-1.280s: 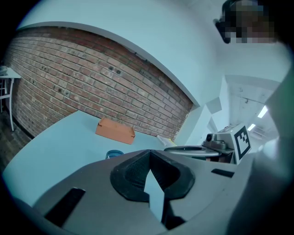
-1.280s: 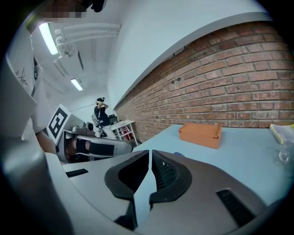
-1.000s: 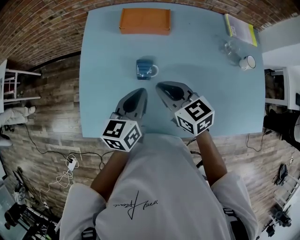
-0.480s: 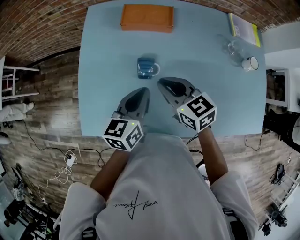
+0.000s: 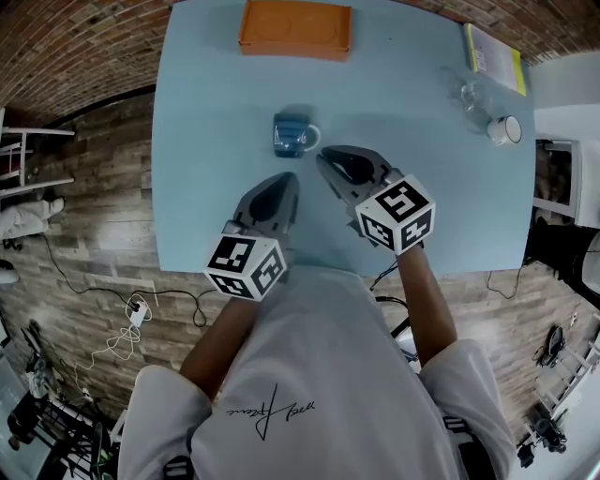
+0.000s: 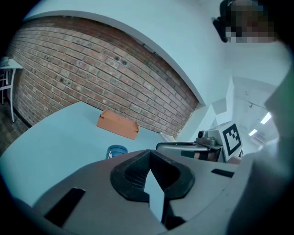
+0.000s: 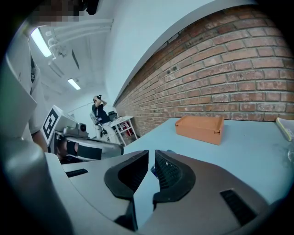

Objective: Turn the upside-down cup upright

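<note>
The task has not really started. The blue cup (image 5: 292,137) stands on the light-blue table (image 5: 206,187), a little in front of both tools, and nothing touches it. Its handle points to the person's right. In the left gripper view the cup (image 6: 117,150) shows a flat closed top, so I judge that it is standing on its rim, but the view is small and I am not fully sure.

The left gripper (image 5: 284,179) has its jaws together at the tips and holds nothing. The right gripper (image 5: 324,159) is also closed, with only a thin slit between the pads, and it is empty too. It is the nearer one to the cup, just beside the handle side but clearly apart from it.

So everything is left to do: open one tool, take the cup by its wall or handle, lift it, turn it over and put it down on its base. The orange box (image 5: 295,29) at the far edge and the white mug (image 5: 504,129) at the right are well apart from the cup and are not in the way.
</note>
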Available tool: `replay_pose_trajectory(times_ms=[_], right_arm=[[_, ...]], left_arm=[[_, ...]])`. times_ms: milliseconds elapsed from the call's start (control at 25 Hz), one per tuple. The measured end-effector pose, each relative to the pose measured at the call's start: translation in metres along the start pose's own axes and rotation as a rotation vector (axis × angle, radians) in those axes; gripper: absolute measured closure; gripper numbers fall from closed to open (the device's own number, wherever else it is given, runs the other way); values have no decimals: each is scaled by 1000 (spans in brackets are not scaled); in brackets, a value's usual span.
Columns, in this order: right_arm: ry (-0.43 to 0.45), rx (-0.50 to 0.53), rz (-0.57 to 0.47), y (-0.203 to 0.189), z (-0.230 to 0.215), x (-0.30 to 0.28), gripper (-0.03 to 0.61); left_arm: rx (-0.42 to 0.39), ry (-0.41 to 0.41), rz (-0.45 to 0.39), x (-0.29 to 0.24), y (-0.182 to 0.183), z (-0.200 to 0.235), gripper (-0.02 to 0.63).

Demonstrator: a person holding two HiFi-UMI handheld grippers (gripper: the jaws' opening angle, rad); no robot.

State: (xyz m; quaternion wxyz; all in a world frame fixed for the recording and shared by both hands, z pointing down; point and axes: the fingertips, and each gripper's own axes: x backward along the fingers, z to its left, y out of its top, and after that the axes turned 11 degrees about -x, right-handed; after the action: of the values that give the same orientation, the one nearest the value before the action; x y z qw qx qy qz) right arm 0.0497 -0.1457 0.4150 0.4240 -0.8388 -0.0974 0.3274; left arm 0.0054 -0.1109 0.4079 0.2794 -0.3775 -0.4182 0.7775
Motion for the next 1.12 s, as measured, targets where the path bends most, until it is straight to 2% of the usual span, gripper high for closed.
replay_pose_trajectory(times_ms=[560,680,1120], right_arm=[[41,44,91,-8,-35,-35,551],[55,41,105,-8,-39,-43,491],[129,112,173,-13,-49,-77,438]], left_arm=[[29,9,57,-21,-17,10,604],[34,18,64,-25,-20,15,604],[62,28,109,-40,-40,21,604]])
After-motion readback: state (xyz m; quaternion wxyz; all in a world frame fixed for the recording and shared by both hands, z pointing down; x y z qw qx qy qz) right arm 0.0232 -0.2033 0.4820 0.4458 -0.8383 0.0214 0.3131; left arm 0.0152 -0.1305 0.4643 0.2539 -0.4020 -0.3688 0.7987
